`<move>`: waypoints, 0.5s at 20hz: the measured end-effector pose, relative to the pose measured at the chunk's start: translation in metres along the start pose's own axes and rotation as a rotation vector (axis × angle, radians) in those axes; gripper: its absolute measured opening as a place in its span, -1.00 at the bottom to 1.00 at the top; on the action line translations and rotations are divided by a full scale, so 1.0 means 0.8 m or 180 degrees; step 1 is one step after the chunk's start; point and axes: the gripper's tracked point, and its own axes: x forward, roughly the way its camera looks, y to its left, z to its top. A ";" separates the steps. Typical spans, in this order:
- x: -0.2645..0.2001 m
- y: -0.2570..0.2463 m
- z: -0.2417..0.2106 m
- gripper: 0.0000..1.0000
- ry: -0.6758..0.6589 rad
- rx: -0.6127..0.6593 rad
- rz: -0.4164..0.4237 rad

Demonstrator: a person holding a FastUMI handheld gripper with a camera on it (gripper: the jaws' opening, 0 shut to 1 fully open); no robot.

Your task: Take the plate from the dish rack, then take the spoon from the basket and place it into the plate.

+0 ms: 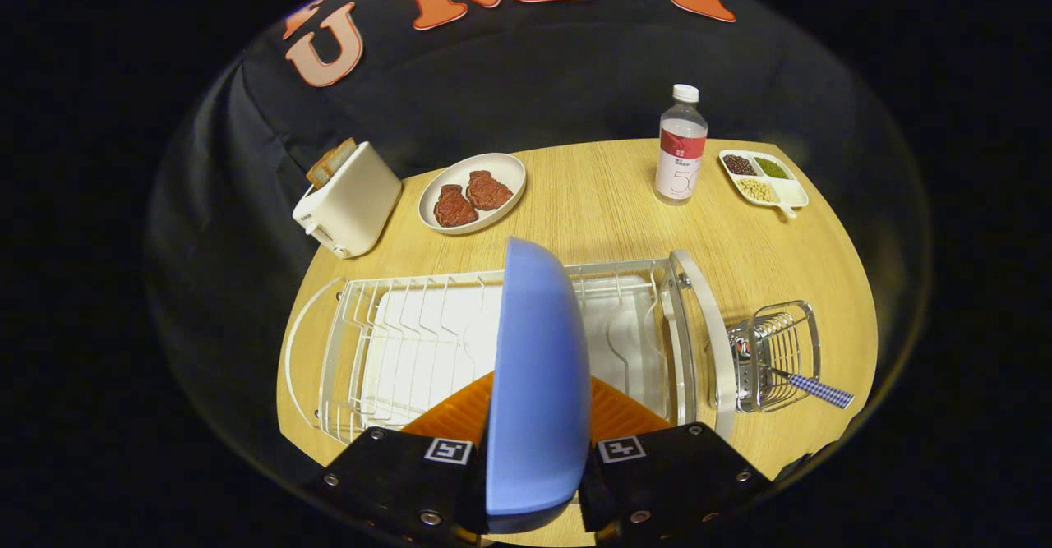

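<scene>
Gripper [536, 449] fingers pinch the blue plate [536, 367] on edge, upright above the dish rack [394, 343], its rim line running away from the fingers toward the table's far side.

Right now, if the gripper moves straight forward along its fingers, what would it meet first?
The gripper, shut on the blue plate, would probably bring the plate to the dish rack wires first; depth is unclear.

Bright overhead light on table [592, 227], dim surrounds; sharp centre (fisheye bends edges).
</scene>
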 end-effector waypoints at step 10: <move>-0.049 -0.018 0.053 -0.38 -0.0471 0.0009 -0.0280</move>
